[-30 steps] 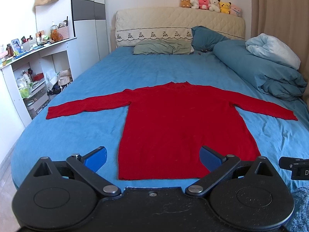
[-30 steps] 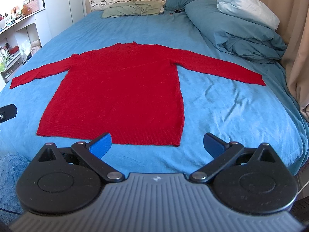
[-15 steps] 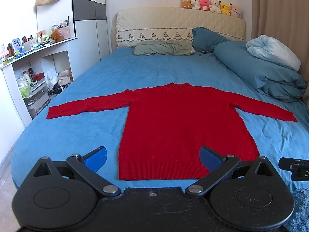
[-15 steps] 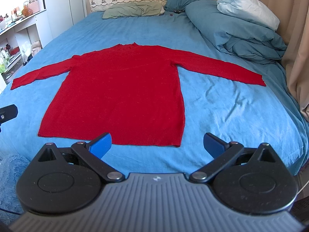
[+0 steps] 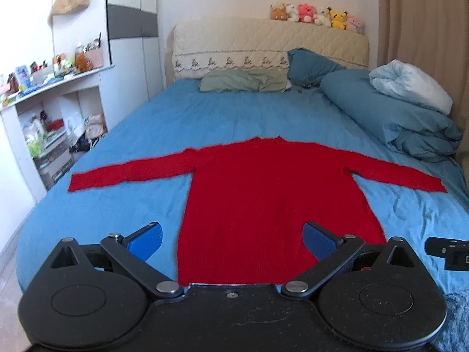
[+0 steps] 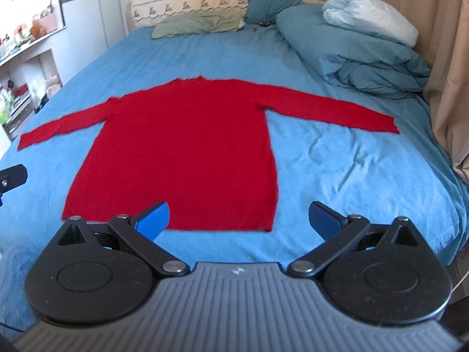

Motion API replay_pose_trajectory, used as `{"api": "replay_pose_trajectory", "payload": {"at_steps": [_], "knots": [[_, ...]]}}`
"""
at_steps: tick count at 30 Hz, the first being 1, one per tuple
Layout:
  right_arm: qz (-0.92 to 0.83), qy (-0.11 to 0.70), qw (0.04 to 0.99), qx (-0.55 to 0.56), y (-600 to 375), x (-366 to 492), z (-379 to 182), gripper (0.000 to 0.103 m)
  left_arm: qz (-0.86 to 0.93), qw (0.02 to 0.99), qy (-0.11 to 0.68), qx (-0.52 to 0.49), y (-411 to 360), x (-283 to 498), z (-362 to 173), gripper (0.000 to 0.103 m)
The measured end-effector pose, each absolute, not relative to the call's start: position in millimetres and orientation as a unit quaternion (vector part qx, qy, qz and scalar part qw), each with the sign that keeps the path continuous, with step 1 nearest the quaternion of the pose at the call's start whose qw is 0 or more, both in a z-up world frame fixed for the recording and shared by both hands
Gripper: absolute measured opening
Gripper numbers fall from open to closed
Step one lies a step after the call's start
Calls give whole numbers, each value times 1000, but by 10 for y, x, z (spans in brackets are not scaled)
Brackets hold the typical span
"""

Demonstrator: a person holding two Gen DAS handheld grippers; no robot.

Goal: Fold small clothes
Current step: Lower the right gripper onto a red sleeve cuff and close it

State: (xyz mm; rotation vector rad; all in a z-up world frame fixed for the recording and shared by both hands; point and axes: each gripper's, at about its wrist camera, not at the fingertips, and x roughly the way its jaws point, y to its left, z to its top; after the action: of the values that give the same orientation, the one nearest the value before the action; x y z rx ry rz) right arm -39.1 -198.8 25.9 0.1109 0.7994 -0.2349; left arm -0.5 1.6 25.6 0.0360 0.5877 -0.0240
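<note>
1. Both tools hung above the bed's near edge, each with its fingers spread apart and holding nothing: the left tool [image 5: 231, 242] and the right tool [image 6: 239, 218].
2. Just ahead lay the sweater [image 5: 272, 205], flat on the bed [image 5: 181, 117], hem nearest, neck farthest, so its long axis ran straight away from the tools.
3. Left tool faced the hem's left half; right tool stood off the hem's right corner.
4. Farther out, the left sleeve [image 5: 129, 173] and right sleeve [image 6: 331, 110] stretched sideways, each nearer its own-side tool, probably the first folds.
</note>
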Motion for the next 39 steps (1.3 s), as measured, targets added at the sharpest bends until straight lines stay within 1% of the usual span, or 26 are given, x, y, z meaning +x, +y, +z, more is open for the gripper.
{"api": "replay_pose_trajectory", "payload": {"at_steps": [4,7,11,14,18,22,26,30,32,34,36,39], "knots": [[-141,367,916,77,-2263,-231,378,103,-29,962,270,21,-84,335,403,103],[-162,354,915,105,-2602,-16,405,103,-52,964,259,24,-227,736,493,103],[-196,341,907,153,-3189,426,276,103,-73,967,242,31,-496,1414,516,103],[-235,329,900,161,-3619,797,88,103,-91,966,240,35,-735,1997,429,103],[-274,321,889,177,-4164,1255,-303,103,-105,954,280,16,-1039,2816,96,103],[-312,309,876,199,-4643,1578,-838,103,-108,940,323,3,-1374,3523,-417,103],[-341,293,865,221,-5042,1797,-1359,103,-121,922,368,6,-1749,4043,-964,103],[-363,286,857,229,-5361,1985,-1731,103,-133,902,410,18,-2091,4414,-1421,103],[-368,288,858,214,-5437,2069,-1868,94,-131,900,415,30,-2239,4536,-1570,103],[-379,287,856,201,-5488,2123,-1977,88,-128,897,421,40,-2341,4652,-1697,103],[-384,276,860,192,-5514,2181,-2018,79,-121,892,432,49,-2439,4767,-1810,103],[-397,270,858,183,-5540,2260,-2014,56,-118,895,426,61,-2482,4783,-1853,103]]}}
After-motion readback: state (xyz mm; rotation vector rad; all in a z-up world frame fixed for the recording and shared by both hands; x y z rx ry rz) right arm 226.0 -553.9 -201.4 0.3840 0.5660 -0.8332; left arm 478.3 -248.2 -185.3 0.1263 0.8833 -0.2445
